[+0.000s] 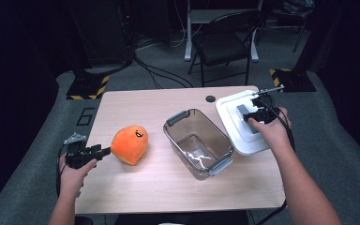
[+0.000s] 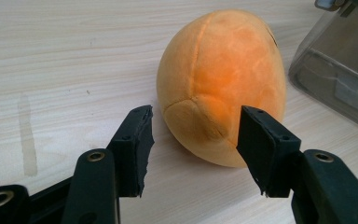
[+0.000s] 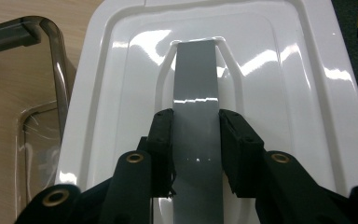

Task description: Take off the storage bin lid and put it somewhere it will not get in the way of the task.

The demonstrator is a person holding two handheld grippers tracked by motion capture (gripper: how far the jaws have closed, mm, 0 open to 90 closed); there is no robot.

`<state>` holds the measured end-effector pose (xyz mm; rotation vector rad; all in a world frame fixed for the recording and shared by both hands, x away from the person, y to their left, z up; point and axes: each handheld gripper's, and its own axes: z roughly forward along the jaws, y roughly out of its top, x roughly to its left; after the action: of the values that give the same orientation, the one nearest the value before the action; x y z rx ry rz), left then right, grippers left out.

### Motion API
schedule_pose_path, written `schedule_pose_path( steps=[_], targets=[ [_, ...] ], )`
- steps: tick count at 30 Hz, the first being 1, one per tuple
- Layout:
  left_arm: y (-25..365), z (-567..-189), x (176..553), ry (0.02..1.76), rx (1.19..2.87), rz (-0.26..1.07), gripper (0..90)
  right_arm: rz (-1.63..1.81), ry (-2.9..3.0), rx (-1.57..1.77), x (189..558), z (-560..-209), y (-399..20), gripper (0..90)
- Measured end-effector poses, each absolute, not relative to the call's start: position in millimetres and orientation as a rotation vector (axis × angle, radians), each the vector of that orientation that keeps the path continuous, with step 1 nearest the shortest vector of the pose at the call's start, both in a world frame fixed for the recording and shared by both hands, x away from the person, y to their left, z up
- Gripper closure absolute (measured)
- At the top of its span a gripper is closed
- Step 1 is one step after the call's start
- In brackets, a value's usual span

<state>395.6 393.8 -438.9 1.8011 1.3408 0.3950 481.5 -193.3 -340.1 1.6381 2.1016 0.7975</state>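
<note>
Between the right tool's (image 3: 196, 154) closed jaws sits the grey handle (image 3: 195, 93) of a stiff, slick white lid (image 3: 279, 93), while the left tool (image 2: 193, 149) gapes before a soft orange plush (image 2: 223, 79).

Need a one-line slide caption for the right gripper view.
Right gripper clamps the grey handle of the white lid, beside the clear bin.

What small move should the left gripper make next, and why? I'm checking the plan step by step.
Probably ease the left gripper forward: its jaws stand open just short of the orange plush toy, while the right gripper is clamped on the lid's grey handle.
</note>
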Motion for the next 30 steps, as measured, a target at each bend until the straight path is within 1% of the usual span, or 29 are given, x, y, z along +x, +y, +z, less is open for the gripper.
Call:
schedule_pose_path(
  steps=[19,30],
  targets=[
    [393,-439,396,1.342,1.802,0.393,44.9,0.776,2.091,1.665,481,-355,-204,66.5],
    [393,-439,396,1.340,1.801,0.398,44.9,0.762,2.099,1.687,480,-372,-209,66.5]
  ],
)
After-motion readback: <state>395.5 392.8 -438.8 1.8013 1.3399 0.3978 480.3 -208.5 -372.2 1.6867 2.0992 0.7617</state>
